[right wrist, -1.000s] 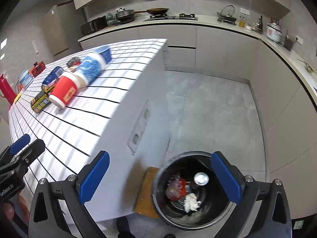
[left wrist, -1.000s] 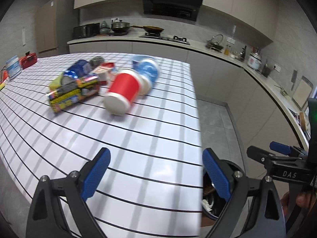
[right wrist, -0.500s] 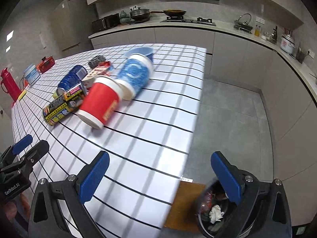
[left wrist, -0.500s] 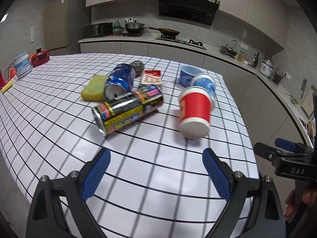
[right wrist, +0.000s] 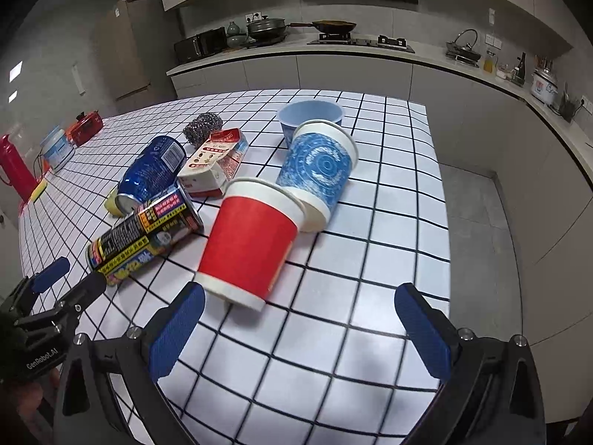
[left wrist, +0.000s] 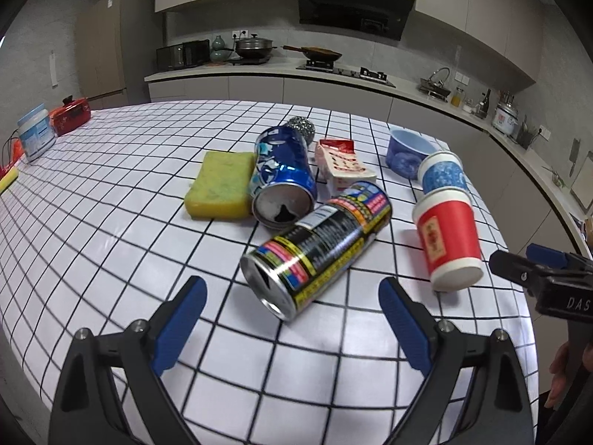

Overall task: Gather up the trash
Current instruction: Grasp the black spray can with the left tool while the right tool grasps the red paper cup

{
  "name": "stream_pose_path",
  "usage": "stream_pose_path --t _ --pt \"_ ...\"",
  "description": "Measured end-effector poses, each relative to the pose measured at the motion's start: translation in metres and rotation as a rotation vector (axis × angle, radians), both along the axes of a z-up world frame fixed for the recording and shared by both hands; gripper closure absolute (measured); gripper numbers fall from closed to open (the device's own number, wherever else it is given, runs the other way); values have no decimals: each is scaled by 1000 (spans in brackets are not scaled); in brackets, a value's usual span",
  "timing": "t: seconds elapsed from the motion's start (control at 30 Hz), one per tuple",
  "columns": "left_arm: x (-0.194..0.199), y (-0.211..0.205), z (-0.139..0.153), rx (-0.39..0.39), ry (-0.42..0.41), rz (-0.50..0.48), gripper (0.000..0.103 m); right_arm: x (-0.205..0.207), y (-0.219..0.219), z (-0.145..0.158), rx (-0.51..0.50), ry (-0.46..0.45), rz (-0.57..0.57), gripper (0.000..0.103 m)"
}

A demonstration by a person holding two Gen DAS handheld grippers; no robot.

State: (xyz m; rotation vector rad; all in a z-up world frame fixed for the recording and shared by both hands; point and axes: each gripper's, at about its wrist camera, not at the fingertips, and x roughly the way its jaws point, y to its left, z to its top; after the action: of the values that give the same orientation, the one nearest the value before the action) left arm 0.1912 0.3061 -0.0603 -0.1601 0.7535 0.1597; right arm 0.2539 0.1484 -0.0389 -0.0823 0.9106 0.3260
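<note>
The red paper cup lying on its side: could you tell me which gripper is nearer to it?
Right. The right gripper hangs open just in front of the red paper cup, its left finger close to the cup's base. The left gripper faces the black can, leaving the cup off to its right.

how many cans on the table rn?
2, both on their sides: the blue can beside the yellow sponge, and the black-and-yellow can nearest the left gripper. None visibly hidden.
</note>
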Motion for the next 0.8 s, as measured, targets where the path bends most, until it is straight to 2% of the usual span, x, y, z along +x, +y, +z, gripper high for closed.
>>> stream_pose_path --t 0.37,0.4,0.43,0.47,0.53,0.6,0.67,0.73,0.8 --pt "38 12 -18 -19 47 -138 9 34 29 -21 39 62 -55 0" --pt "37 12 -18 -36 45 -154 11 36 31 -23 41 69 -55 0" --pt "36 12 -19 -49 44 -166 20 37 32 -25 46 72 -54 1" --pt "34 13 -19 -57 51 -173 26 36 32 -26 48 75 -55 3" --pt "25 15 -17 -91 46 -184 31 33 32 -27 58 88 -47 23" --pt "17 15 -14 -97 42 -191 33 28 30 -25 60 82 -49 25" --pt "16 13 -12 -92 33 -193 31 25 29 -24 52 82 -48 25" --pt "22 10 -11 -71 28 -194 20 29 31 -24 31 83 -53 17" --pt "31 7 -12 -62 41 -199 18 35 34 -27 9 78 -58 16"
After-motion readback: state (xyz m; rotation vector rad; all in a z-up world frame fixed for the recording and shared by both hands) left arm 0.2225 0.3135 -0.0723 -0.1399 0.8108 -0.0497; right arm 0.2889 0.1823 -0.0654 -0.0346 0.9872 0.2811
